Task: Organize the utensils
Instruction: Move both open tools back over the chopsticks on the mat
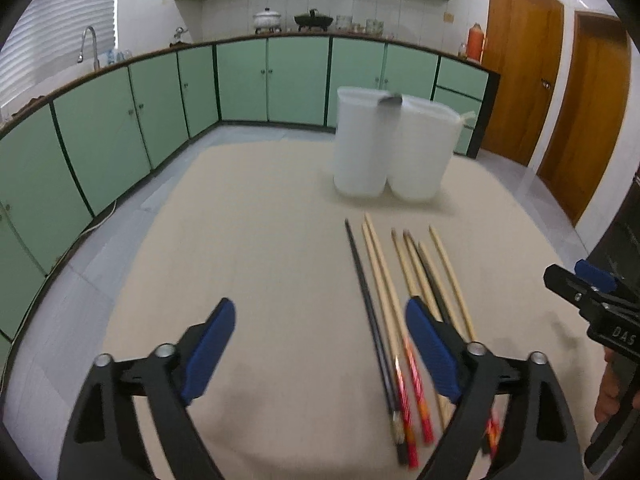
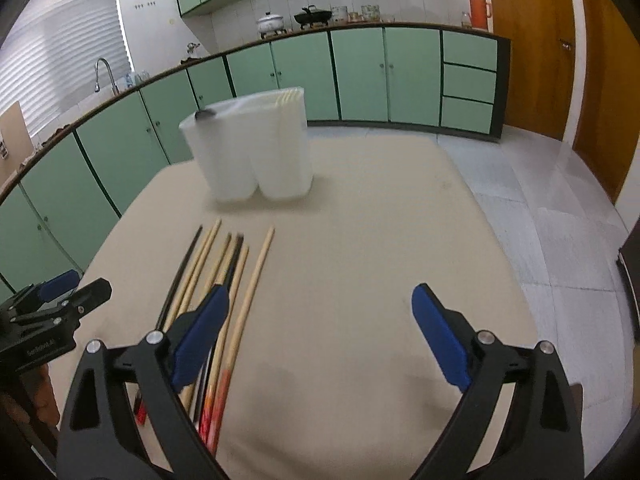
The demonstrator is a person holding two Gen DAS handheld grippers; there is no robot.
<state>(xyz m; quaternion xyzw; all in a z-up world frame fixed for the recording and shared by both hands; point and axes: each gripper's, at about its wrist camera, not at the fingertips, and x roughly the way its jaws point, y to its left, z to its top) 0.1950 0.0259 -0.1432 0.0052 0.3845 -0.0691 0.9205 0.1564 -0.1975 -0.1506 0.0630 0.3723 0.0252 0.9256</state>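
- Bench (image 1: 280,208): beige-covered surface carrying all task items; green kitchen cabinets stand beyond it.
- Chopsticks (image 1: 384,280): a loose row lying flat on the bench, mixed pale wood and dark ones, several with red patterned butts. Long axes run roughly away from the cameras, tips toward the holder, butts toward the person. They lie side by side, some touching, one pale stick (image 2: 256,280) slightly apart on the row's right edge.
- Holder (image 1: 392,148): white translucent two-compartment container, upright at the far part of the bench, well apart from the chopstick tips. A dark utensil end (image 1: 390,101) shows at its rim; some pale sticks appear to stand in the right compartment, though blur obscures them.
- Left gripper (image 1: 320,356): jaws wide, nothing between the pads; its right finger overlaps the row in view, so the row lies just to its right.
- Right gripper (image 2: 320,340): jaws wide, empty; its left finger overlaps the row, which lies just to its left.
- Key relation: the row sits between the two grippers, about equally near each; closing across a stick's width looks feasible from either side.
- Pose: both grippers are angled downward toward the bench, side by side.
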